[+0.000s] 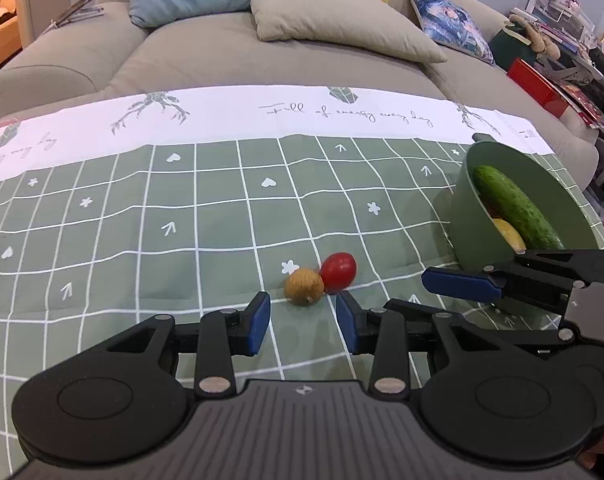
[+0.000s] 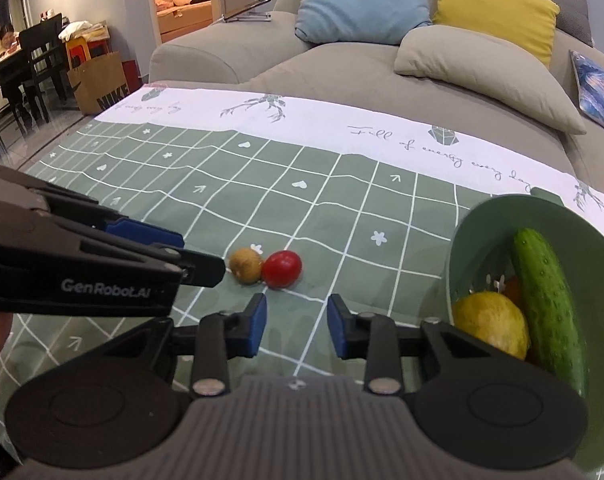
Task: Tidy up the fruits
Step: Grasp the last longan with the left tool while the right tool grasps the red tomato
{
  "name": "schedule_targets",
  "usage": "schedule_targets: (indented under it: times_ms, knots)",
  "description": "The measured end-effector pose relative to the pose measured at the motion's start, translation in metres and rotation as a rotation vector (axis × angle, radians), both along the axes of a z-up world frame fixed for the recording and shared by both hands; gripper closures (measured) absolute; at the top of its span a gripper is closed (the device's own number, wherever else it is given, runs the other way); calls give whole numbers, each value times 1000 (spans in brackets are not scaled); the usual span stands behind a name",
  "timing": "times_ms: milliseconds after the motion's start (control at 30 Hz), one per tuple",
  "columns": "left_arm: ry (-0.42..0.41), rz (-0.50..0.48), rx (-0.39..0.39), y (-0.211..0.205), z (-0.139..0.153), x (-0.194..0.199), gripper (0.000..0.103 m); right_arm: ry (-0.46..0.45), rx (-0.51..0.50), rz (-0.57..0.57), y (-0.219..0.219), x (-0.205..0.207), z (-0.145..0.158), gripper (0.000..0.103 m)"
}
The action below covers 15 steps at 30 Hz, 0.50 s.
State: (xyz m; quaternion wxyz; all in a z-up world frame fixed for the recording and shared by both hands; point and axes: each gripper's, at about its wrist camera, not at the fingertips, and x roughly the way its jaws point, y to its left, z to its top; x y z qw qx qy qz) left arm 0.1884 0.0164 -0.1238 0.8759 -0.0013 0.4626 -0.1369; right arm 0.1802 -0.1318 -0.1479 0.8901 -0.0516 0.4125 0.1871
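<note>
A brown kiwi [image 1: 304, 286] and a red tomato [image 1: 338, 271] lie touching on the green checked cloth [image 1: 182, 240]. My left gripper [image 1: 303, 322] is open and empty, just short of the kiwi. My right gripper [image 2: 297, 324] is open and empty, a little short of the tomato [image 2: 282, 268] and kiwi [image 2: 245, 265]. A green bowl [image 2: 468, 240] at the right holds a cucumber [image 2: 550, 304] and a lemon [image 2: 492, 322]. In the left wrist view the bowl [image 1: 462, 224] shows the cucumber [image 1: 516, 208].
A beige sofa [image 1: 222, 52] with blue, yellow, beige and patterned cushions runs behind the table. A paper bag [image 2: 98, 84] and dining chairs stand far left. Red boxes and clutter [image 1: 542, 88] sit at the far right.
</note>
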Motion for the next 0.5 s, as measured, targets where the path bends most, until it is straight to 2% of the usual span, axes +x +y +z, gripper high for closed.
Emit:
schedule_targets:
  times_ms: [500]
  knots:
    - [58,-1,-15,2,-28,29,59,21,-30,38,3,17,-17,75]
